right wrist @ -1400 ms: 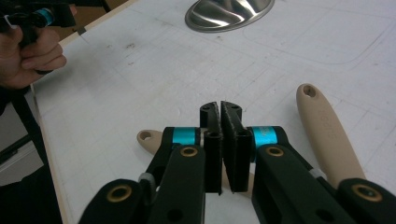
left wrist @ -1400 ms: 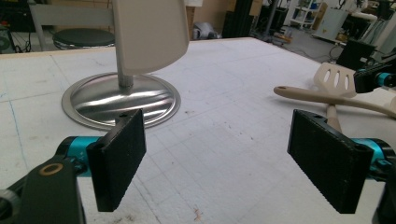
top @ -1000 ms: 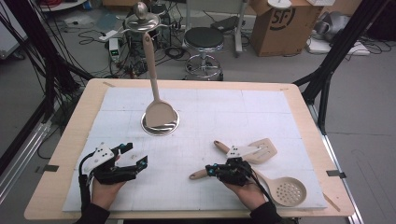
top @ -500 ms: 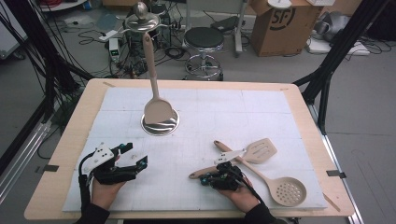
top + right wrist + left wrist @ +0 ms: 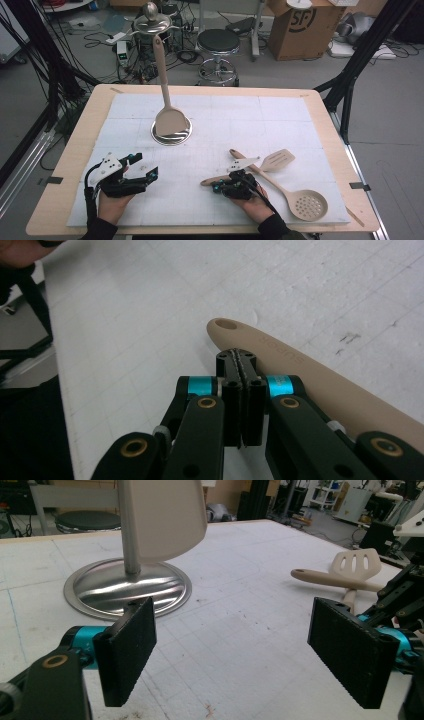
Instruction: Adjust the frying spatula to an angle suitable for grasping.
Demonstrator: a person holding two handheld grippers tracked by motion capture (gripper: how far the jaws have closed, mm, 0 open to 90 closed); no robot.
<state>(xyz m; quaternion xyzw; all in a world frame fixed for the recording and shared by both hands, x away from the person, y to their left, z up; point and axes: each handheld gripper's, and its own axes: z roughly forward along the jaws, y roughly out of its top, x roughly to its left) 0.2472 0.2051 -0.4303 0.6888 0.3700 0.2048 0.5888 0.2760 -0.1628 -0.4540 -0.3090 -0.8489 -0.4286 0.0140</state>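
Right claw (image 5: 241, 362), pressed together on nothing, rests over a spatula handle (image 5: 310, 375); left claw (image 5: 235, 645) stands spread.

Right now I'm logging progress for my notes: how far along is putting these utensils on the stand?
Done: one solid spatula is upright on the metal stand. In hand: the right gripper is shut and empty beside the slotted spatula handle, not gripping it. Left: that spatula and the slotted spoon lie on the table, and the left gripper rests open.
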